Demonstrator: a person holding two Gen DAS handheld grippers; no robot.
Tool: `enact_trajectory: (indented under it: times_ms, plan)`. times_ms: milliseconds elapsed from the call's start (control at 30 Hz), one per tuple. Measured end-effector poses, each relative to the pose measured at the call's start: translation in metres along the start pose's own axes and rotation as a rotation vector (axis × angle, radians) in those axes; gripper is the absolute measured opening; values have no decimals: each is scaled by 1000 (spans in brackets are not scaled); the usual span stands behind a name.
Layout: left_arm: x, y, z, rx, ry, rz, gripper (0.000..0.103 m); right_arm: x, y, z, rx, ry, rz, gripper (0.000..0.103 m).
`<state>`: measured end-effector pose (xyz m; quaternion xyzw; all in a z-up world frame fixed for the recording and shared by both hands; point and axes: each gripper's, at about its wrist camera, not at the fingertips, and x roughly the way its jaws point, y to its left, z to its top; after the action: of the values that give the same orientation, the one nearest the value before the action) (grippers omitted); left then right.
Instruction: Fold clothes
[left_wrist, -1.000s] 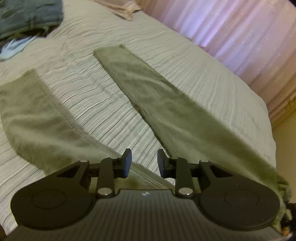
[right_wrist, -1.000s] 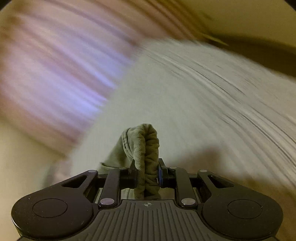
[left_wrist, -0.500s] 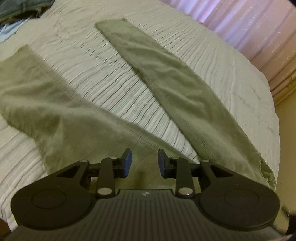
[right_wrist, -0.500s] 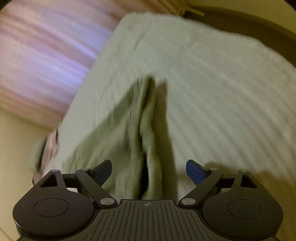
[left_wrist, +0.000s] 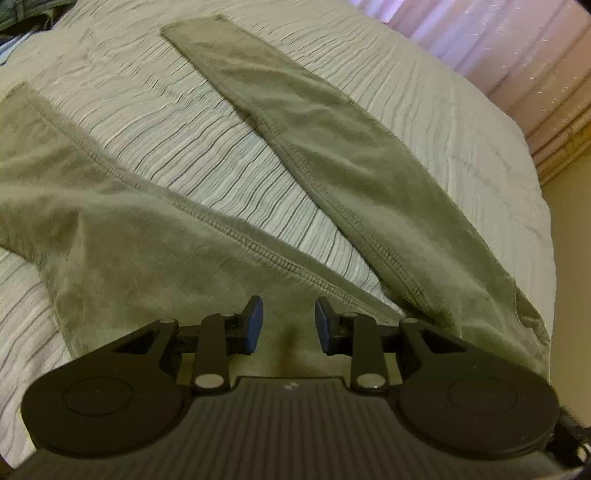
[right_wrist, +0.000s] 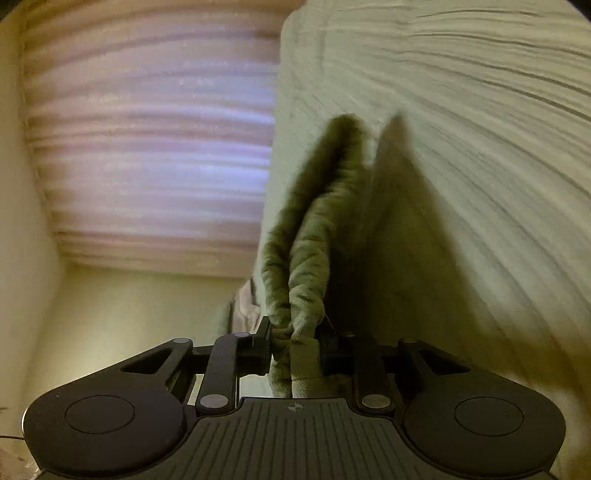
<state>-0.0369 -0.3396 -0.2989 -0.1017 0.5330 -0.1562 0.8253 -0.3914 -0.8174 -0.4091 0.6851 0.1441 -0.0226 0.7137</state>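
Two handheld grippers work one pair of olive-green trousers (left_wrist: 155, 236) spread on a bed. Nearest, the right gripper (right_wrist: 295, 349) has just closed its jaws on a bunched fold of the trousers' fabric (right_wrist: 306, 258), pads pressing it. The left gripper (left_wrist: 288, 325) hovers over the crotch, jaws slightly apart with nothing pinched between them. Beyond, two trouser legs fan out in a V across the striped bedspread (left_wrist: 207, 147). Farthest back hangs one pale pink curtain (left_wrist: 517, 40).
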Motion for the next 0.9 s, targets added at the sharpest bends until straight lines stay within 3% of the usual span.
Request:
enact_trajectory:
  times_ms: [67,133,167,200,267,333,467,533,633,667,700,733,867,900]
  plan:
    - [0,2,-1,20,-3,-9,25,-1,-33,0,109,-15,-122,22]
    - [3,4,-3,11,21,12,25,2,-37,2,124,-6,-120,26]
    - [4,6,-4,2,32,14,25,1,-28,2,106,-9,-147,38]
    - [3,6,-5,-3,39,8,25,-4,-17,0,83,-26,-175,57]
    - [1,7,-8,9,37,1,26,-27,5,-9,28,-88,-233,80]
    - [-1,7,-10,31,40,16,26,-58,25,-30,-21,-131,-309,82]
    - [-2,10,-16,23,50,18,26,-98,47,-89,-5,-44,-345,84]
    - [-2,11,-19,18,63,18,26,-93,50,-109,11,6,-346,94]
    - [0,13,-22,20,74,17,26,-80,38,-136,48,-5,-319,95]
    - [2,14,-23,20,78,15,26,-71,29,-140,90,-22,-293,92]
    - [4,15,-22,17,87,10,26,-63,20,-142,132,-39,-263,53]
    - [5,16,-21,16,90,1,26,-57,12,-141,178,-59,-217,22]
    - [3,25,-14,12,87,-36,26,-91,-5,-153,273,-217,-94,17]
    - [-1,32,-11,9,74,-48,26,-98,-14,-156,302,-250,-132,17]
